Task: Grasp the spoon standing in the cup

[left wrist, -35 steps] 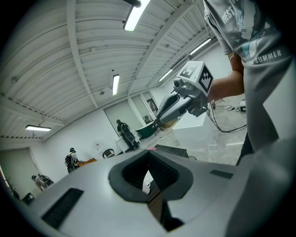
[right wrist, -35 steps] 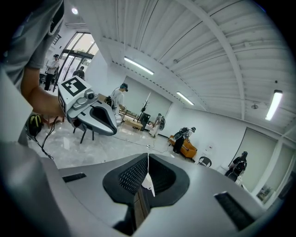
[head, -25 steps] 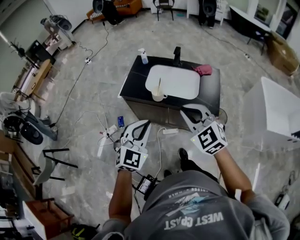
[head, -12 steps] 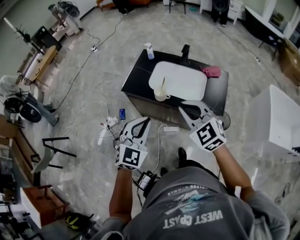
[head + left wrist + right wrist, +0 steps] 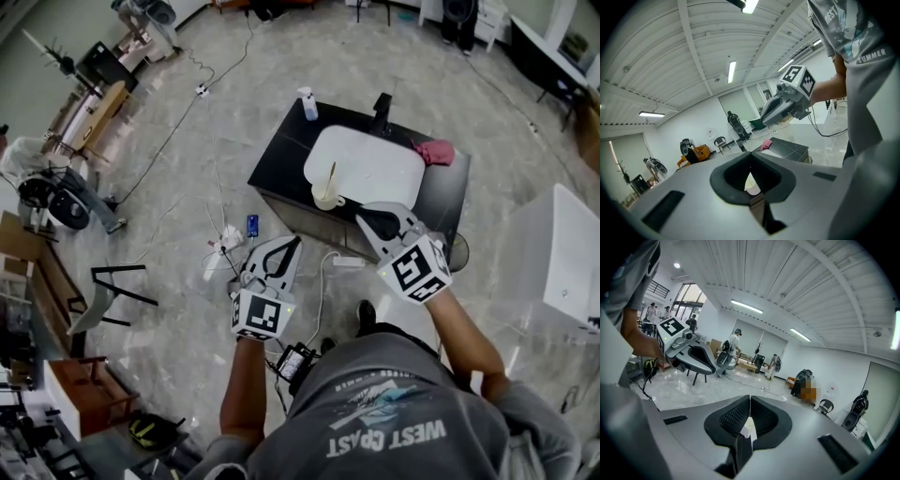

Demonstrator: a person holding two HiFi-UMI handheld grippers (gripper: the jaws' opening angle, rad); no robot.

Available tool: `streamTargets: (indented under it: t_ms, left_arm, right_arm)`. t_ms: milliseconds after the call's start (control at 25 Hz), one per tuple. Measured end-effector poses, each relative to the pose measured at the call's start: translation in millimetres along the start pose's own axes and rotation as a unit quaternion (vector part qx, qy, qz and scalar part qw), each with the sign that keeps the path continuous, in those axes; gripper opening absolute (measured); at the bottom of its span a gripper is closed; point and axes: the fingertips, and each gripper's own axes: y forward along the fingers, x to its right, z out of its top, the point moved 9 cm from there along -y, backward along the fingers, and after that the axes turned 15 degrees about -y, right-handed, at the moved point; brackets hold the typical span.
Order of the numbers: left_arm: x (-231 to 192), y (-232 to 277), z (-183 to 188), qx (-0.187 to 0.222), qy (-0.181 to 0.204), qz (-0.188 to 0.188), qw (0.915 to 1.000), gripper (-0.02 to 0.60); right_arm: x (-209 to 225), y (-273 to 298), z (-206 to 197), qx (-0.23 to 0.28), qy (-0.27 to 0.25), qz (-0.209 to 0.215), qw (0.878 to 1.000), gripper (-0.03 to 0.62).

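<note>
A cream cup (image 5: 325, 199) stands at the near left edge of a white tray (image 5: 375, 164) on a black table (image 5: 281, 169). A thin spoon (image 5: 330, 178) stands upright in it. My left gripper (image 5: 292, 243) is held above the floor, short of the table and to the cup's lower left, jaws shut and empty. My right gripper (image 5: 362, 217) hovers at the table's near edge, just right of the cup, also shut on nothing. In the left gripper view, the right gripper (image 5: 780, 105) shows above the table (image 5: 790, 149).
A spray bottle (image 5: 308, 103), a black upright fixture (image 5: 381, 111) and a pink cloth (image 5: 437, 152) stand on the table's far side. Cables and a power strip (image 5: 345, 262) lie on the floor under my grippers. A white box (image 5: 562, 262) stands at the right.
The table and cup have slid lower and a little right in the head view, closer to my grippers. Both grippers keep their pose and stay shut.
</note>
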Motion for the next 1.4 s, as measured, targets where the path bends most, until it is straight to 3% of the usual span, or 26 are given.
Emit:
streamTargets:
  t_ms: [440,720,960,1400]
  left_arm:
    - [-9.1,45.9,28.4,-0.014,0.018,0.032,0.9992,0.002]
    - [-23.9,72.4,21.2,-0.023,0.015,0.022,0.9994,0.002]
    - [-44.5,99.8,20.7,-0.014,0.015,-0.009,0.9997,0.002]
    - [-92.6,127.6,16.4,-0.013,0.014,-0.032,0.9993,0.002]
  right_arm:
    - [45.2,24.4,-36.3,0.033,0.011,0.021,0.999,0.032]
    - [57.8,43.1,-61.2,0.027,0.044,0.021,0.998,0.032]
    - [65.7,61.8,-62.9,0.013,0.057,0.020,0.998,0.032]
    - [81.8,97.7,-69.4,-0.014,0.079,0.008,0.997,0.032]
